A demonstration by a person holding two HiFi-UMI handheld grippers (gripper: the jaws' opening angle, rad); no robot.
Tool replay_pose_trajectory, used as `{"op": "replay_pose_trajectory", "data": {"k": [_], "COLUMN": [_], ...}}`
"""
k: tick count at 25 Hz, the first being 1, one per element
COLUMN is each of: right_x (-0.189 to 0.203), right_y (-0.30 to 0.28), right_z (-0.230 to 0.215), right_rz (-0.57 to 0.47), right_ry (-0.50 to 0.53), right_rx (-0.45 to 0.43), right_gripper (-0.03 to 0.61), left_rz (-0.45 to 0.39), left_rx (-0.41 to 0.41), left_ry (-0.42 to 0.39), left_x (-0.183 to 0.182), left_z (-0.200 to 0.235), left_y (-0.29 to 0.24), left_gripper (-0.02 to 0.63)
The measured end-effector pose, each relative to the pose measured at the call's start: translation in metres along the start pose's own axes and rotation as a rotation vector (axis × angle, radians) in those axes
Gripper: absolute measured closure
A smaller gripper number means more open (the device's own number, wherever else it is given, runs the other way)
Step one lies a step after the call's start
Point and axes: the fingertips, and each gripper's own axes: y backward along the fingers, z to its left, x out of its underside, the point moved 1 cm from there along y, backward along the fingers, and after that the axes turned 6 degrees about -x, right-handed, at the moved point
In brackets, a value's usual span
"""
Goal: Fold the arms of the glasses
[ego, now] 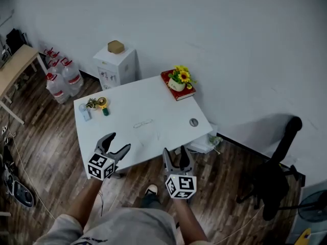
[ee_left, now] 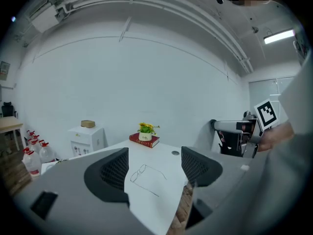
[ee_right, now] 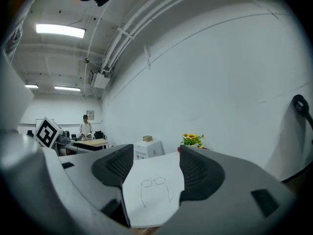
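Right now I have both grippers hovering at the near edge of the white table [ego: 153, 96], touching nothing. My left gripper [ego: 119, 141] has its fingers [ee_left: 111, 173] spread wide, with only air between them. My right gripper [ego: 174, 150] is the same, its fingers [ee_right: 200, 173] well apart and empty.

The glasses [ego: 144, 123] lie flat on the tabletop, ahead of both sets of fingertips and well clear of them. They sit forward and to the right of the left fingers, and forward and a little to the left of the right fingers. In the right gripper view they show squarely in the gap between the two fingers, lenses on the far side. Both arms are unfolded and reach back toward the fingertips.

Farther beyond the right fingers, a flower pot [ego: 179, 80] stands on a red book [ego: 177, 94] at the table's far corner. A round grommet [ego: 193, 122] sits in the tabletop ahead of those fingers and to their right. Beyond the left fingers and off to their left, a few small items [ego: 96, 105] cluster near the table's edge. A white cabinet [ego: 116, 66] stands past that side.
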Motion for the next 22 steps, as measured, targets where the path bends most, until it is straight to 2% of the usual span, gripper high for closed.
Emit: {"op": "replay_pose_trajectory", "data": {"k": [5, 12, 18, 22], "right_x": [-0.005, -0.004, 0.02, 0.019], "right_y": [-0.044, -0.089, -0.109, -0.125], "right_z": [-0.038, -0.055, -0.053, -0.062], "right_rz": [0.02, 0.042, 0.089, 0.1], "right_ry": [-0.008, -0.034, -0.024, -0.032], "right_rx": [-0.081, -0.15, -0.19, -0.185], "right_gripper": [0.299, 0.301, 0.305, 0.307], "left_rz": [0.031, 0.076, 0.113, 0.126], "left_rx": [-0.056, -0.103, -0.07, -0.035], "left_ry": [0.02, 0.025, 0.015, -0.002], "left_x": [-0.005, -0.001, 0.01, 0.01], "left_z": [0.001, 0.018, 0.026, 0.032], "left_y": [-0.038, -0.063, -0.091, -0.116], "left_gripper": [0.284, 0.305, 0.331, 0.348]}}
